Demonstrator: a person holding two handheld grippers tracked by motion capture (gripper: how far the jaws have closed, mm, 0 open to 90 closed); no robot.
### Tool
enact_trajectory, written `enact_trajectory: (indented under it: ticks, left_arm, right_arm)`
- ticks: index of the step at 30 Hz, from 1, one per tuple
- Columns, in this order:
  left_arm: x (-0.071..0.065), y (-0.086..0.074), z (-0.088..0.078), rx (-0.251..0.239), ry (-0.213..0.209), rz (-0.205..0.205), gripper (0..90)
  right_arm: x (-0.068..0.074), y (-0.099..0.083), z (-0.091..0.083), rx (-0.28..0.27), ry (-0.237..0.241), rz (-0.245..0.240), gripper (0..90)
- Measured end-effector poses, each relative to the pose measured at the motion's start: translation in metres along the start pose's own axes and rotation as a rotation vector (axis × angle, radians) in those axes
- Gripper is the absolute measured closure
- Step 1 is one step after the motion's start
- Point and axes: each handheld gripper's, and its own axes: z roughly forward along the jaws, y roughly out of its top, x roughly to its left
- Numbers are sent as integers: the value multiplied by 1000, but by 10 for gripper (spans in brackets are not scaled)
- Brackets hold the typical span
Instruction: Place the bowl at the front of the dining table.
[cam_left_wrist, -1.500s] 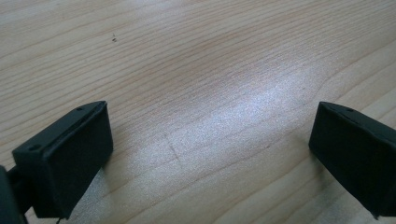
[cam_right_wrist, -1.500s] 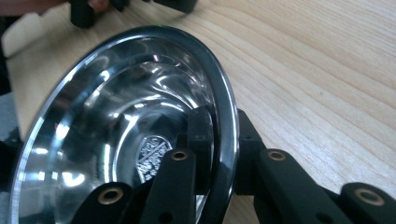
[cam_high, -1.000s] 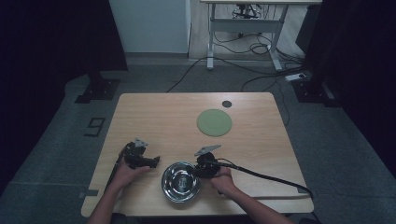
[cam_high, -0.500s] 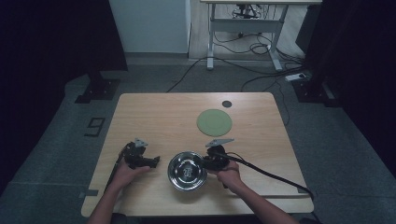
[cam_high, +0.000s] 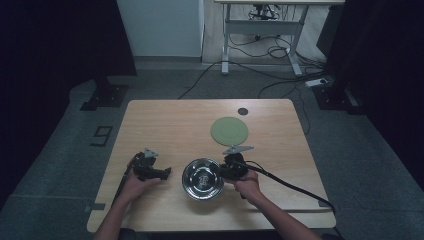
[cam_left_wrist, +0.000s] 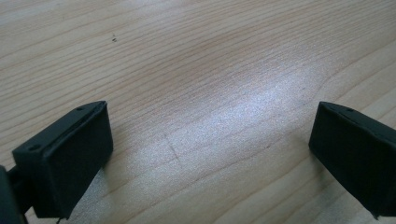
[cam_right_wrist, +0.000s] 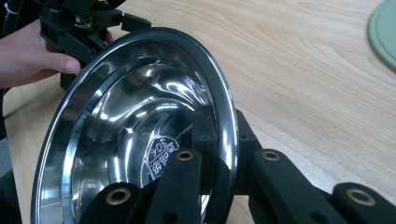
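- Right gripper (cam_high: 223, 172) — jaws pinching the rim of the shiny round steel bowl (cam_high: 202, 178), one inside, one outside.
- Left gripper (cam_high: 165, 172) — jaws spread over the pale wooden table (cam_high: 170, 125).

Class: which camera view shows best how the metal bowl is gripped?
The right gripper view: the right gripper is shut on the metal bowl, one jaw inside its rim, one outside. The high view shows the bowl whole but small. The left gripper view shows bare table.
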Motion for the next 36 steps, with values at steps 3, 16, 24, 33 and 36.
enact_trajectory:
  ticks: [3, 16, 24, 33, 36]
  left_arm:
    - [0, 0, 0, 0, 0, -1, 0]
    - [0, 0, 0, 0, 0, 0, 0]
    - [0, 0, 0, 0, 0, 0, 0]
    - [0, 0, 0, 0, 0, 0, 0]
    - [0, 0, 0, 0, 0, 0, 0]
  right_arm:
    - [-2, 2, -2, -8, -10, -1, 850]
    - [-19, 6, -11, -58, -56, 42, 851]
    - [-22, 9, -14, -78, -77, 42, 850]
    - [-25, 12, -14, -88, -90, 49, 850]
    - [-27, 13, -14, -91, -93, 50, 850]
